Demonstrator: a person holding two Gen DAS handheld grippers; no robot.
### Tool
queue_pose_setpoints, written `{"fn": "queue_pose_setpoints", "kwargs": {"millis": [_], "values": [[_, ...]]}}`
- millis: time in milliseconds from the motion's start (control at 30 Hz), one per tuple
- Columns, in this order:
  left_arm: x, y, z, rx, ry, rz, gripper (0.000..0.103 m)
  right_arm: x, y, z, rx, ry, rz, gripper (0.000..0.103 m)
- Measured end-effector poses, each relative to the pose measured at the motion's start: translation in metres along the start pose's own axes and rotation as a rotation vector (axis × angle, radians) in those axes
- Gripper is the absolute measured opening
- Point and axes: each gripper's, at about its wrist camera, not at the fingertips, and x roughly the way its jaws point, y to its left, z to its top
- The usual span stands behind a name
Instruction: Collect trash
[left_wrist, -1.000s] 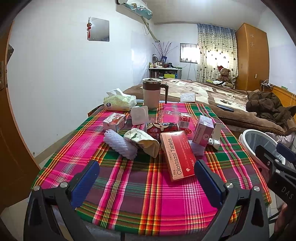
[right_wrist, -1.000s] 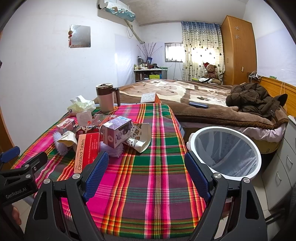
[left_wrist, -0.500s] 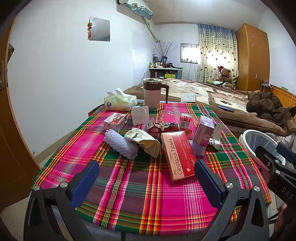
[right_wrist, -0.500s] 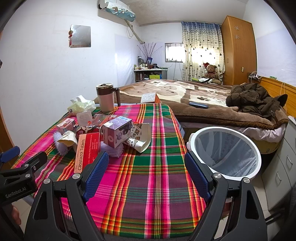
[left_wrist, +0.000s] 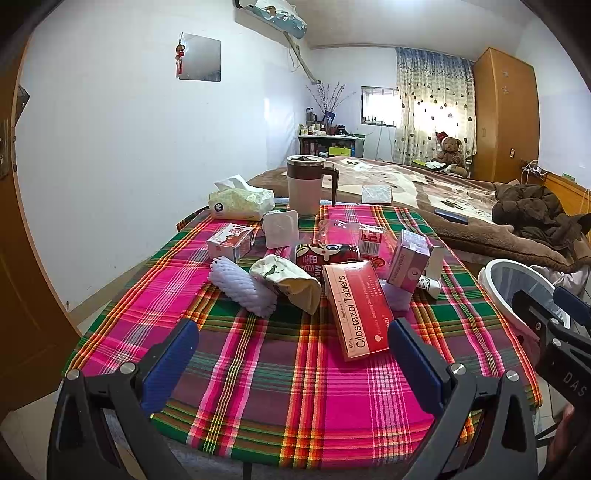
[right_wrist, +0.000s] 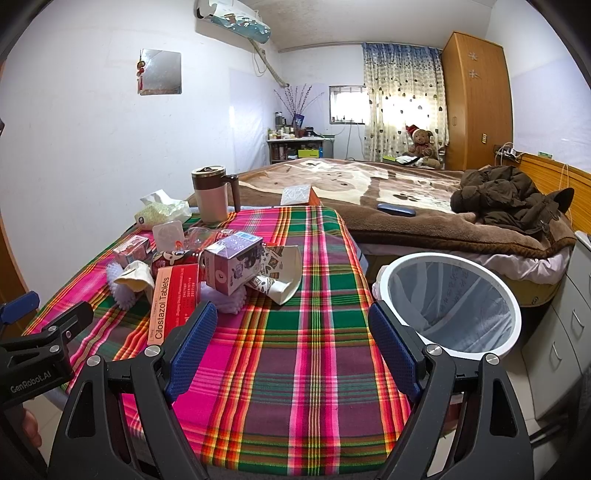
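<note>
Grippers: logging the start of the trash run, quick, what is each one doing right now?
Left gripper: open, holding nothing, above the plaid table.
Right gripper: open, holding nothing, beside the bin.

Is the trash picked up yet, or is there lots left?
Nothing looks done: the bin looks empty. Nothing is in hand; the left gripper and right gripper are open. Left: the Cilostazol box, the pink box, the crumpled cup and more.
</note>
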Motion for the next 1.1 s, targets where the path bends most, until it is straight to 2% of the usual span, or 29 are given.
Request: {"fn": "queue_pose_setpoints", "kwargs": {"millis": [900,1100], "values": [[0.011,0.008,0.000,-0.008,0.013,0.000,0.103,0.006,0.002,0.000,-0.008,0.013,-0.008,0.086],[0.024,0.016,0.000,-0.002,0.048,-0.008,0.103,0.020,0.003,0.002,-0.007,0.031,0.001,0.086]]}}
